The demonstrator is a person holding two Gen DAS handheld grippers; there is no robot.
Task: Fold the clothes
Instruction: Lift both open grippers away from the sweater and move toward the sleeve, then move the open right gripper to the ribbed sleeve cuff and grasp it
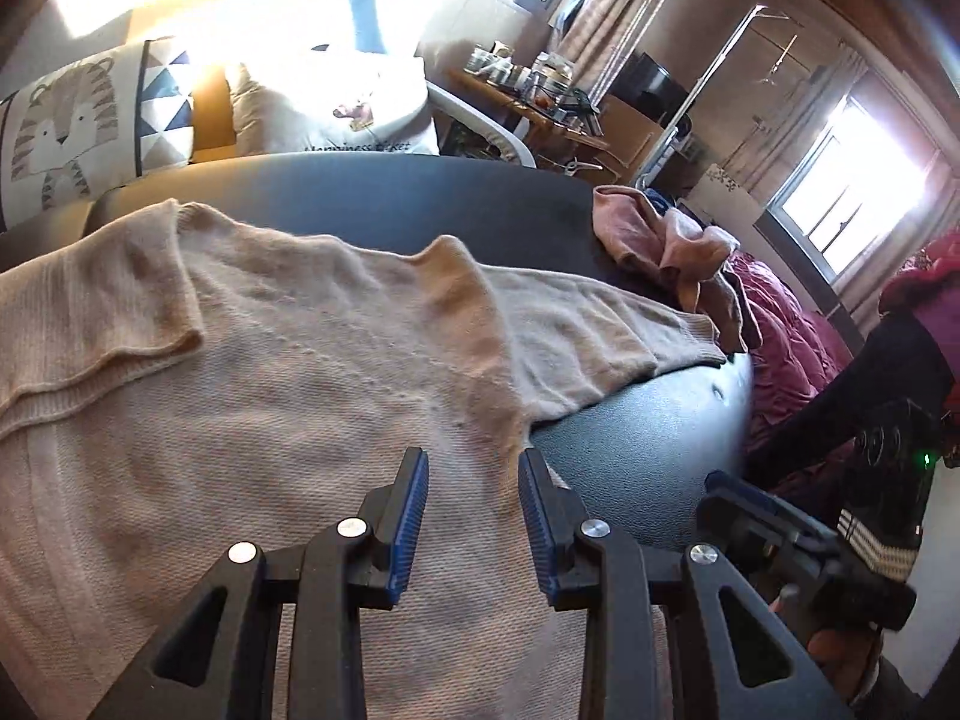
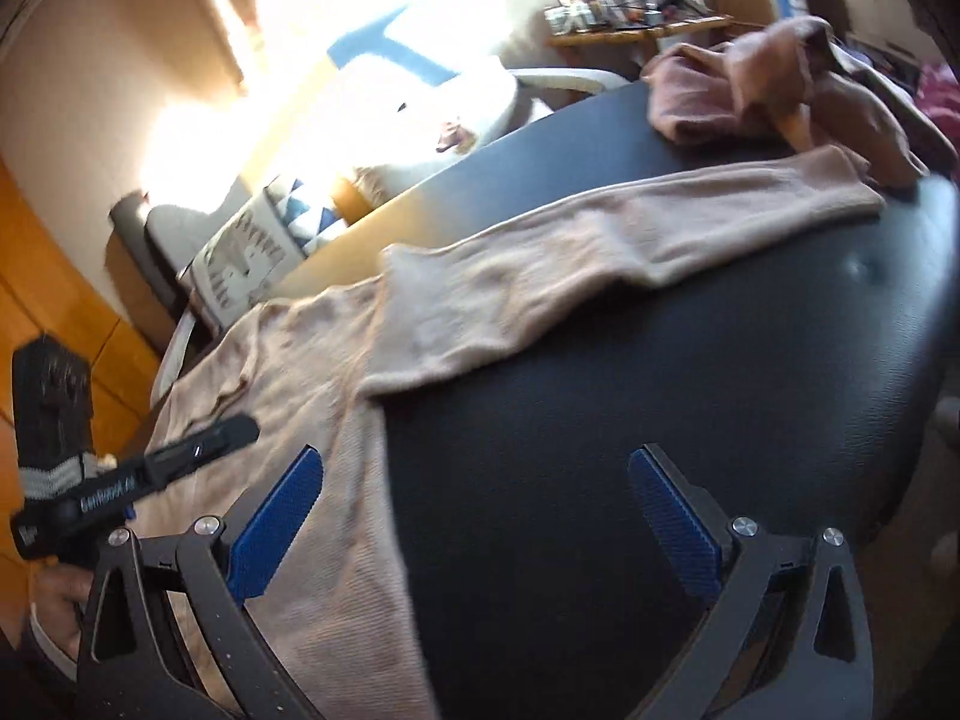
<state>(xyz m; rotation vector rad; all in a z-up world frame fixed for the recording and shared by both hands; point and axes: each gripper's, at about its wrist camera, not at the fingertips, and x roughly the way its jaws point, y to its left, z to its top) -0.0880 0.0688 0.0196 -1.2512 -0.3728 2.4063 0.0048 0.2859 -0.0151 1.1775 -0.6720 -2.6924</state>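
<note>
Beige sweater (image 1: 252,348) lies spread flat on the dark padded table (image 1: 648,438), body toward the near-left side, one long sleeve (image 2: 690,222) stretched out across the tabletop toward the far right edge. Collar or hem region is folded over itself at the left in the left wrist view. Sleeve cuff ends just beside a crumpled pink garment (image 1: 666,240) sitting at the far corner of the table; whether the two touch cannot be told.

Left gripper (image 1: 474,480) hangs above the sweater's body near its right edge, jaws parted by a narrow gap, nothing between the blue pads, no fabric caught. Right gripper (image 2: 474,480) hangs over the boundary between sweater edge and bare table, jaws spread wide, empty; its left pad is over the knit, its right pad over bare table. Each gripper appears in the other's view, held by a hand (image 2: 54,600) wearing a dark sleeve.

Background: patterned cushions (image 1: 78,120), white cushion (image 1: 360,102), cluttered wooden shelf (image 1: 528,90), maroon quilt (image 1: 786,348), bright windows
</note>
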